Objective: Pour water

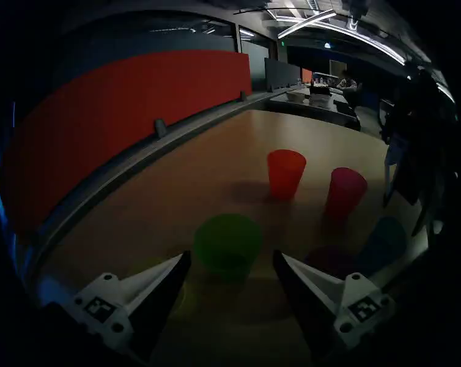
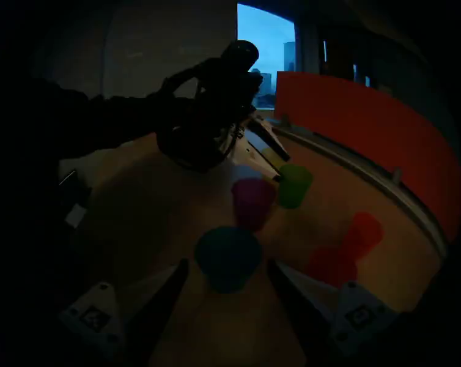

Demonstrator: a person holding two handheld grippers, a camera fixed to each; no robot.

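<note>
The scene is dim. A green cup (image 1: pixel 227 244) stands upright on the wooden table (image 1: pixel 188 177), just ahead of my left gripper (image 1: pixel 230 255), whose fingers are open on either side of it without touching. A teal cup (image 2: pixel 227 257) stands in the same way between the open fingers of my right gripper (image 2: pixel 226 263). In the right gripper view, the left gripper (image 2: pixel 282 169) and the dark hand holding it reach toward the green cup (image 2: pixel 295 185). A purple cup (image 2: pixel 253 202) stands between the teal and green cups.
An orange-red cup (image 1: pixel 285 173) and a crimson cup (image 1: pixel 345 192) stand farther out on the table. A yellow cup (image 2: pixel 271 158) sits beside the left gripper. A red partition (image 1: pixel 126 104) runs along the table's far edge. A person's dark outline (image 1: pixel 420 147) is at the right.
</note>
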